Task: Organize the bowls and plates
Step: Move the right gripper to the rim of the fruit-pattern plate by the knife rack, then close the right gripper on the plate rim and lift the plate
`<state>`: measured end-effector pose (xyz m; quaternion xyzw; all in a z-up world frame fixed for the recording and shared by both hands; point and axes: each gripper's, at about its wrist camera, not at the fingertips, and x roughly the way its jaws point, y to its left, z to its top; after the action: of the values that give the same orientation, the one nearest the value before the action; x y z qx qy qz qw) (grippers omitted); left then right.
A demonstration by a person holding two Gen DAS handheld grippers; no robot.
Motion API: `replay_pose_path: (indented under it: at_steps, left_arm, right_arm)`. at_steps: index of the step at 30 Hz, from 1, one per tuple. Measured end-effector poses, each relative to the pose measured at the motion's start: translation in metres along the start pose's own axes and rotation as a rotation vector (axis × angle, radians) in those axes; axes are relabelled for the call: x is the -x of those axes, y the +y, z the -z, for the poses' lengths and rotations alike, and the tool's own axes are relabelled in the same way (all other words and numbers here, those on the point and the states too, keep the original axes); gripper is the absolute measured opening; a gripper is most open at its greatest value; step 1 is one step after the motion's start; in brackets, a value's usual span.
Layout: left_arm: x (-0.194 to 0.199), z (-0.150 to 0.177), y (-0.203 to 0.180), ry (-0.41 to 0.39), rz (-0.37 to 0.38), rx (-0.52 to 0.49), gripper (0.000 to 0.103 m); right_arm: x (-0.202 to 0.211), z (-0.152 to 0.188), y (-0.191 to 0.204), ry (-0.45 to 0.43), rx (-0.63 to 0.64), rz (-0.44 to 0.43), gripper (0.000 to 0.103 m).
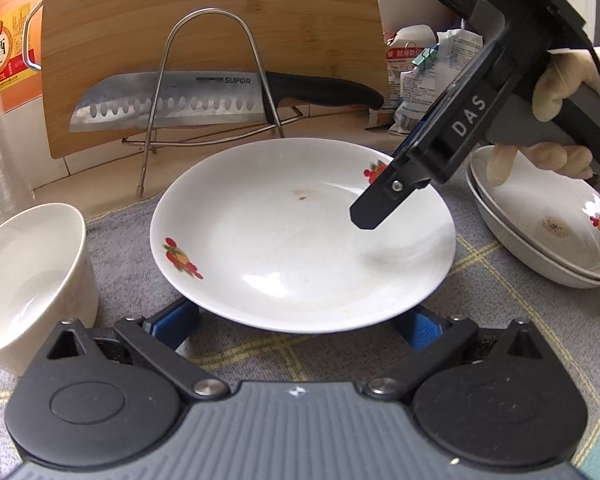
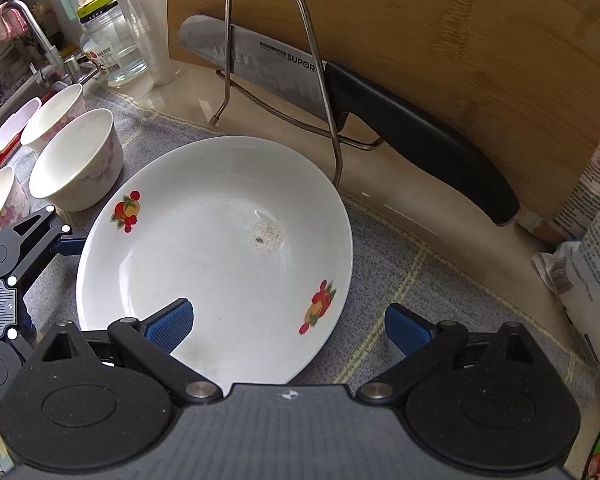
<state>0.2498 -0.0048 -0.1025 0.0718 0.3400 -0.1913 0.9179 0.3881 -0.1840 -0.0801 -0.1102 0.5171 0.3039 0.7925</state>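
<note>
A white plate with fruit prints (image 1: 300, 236) lies on the grey checked cloth (image 1: 260, 352); it also shows in the right wrist view (image 2: 212, 264). My left gripper (image 1: 300, 320) is open, its blue pads at the plate's near rim, partly under it. My right gripper (image 2: 288, 328) is open, straddling the plate's right rim, one pad over the plate, one outside; it also shows in the left wrist view (image 1: 370, 214). Two stacked white plates (image 1: 540, 232) sit at the right. White bowls (image 2: 76, 164) stand left of the plate; one shows in the left wrist view (image 1: 28, 280).
A wire rack (image 1: 212, 80) holds a SUPOR knife (image 1: 180, 104) against a wooden cutting board (image 1: 212, 20) behind the plate. An orange bottle (image 1: 8, 52) stands far left. Food packets (image 1: 424, 76) lie at the right. A glass jar (image 2: 108, 44) and a tap (image 2: 32, 36) are at the far left.
</note>
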Motion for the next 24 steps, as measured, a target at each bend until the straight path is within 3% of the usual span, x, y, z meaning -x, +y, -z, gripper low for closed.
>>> replay_pose_path:
  at_steps: [6,24]
  left_arm:
    - [-0.001,-0.002,0.0,0.01,0.004,-0.004,0.103]
    - [-0.004,-0.006,0.002,0.023,0.06,-0.053,0.102]
  right_arm:
    - [-0.013,-0.009,0.0,0.023,0.034,-0.029,0.103]
    - [-0.017,-0.012,0.0,-0.015,0.07,-0.04,0.103]
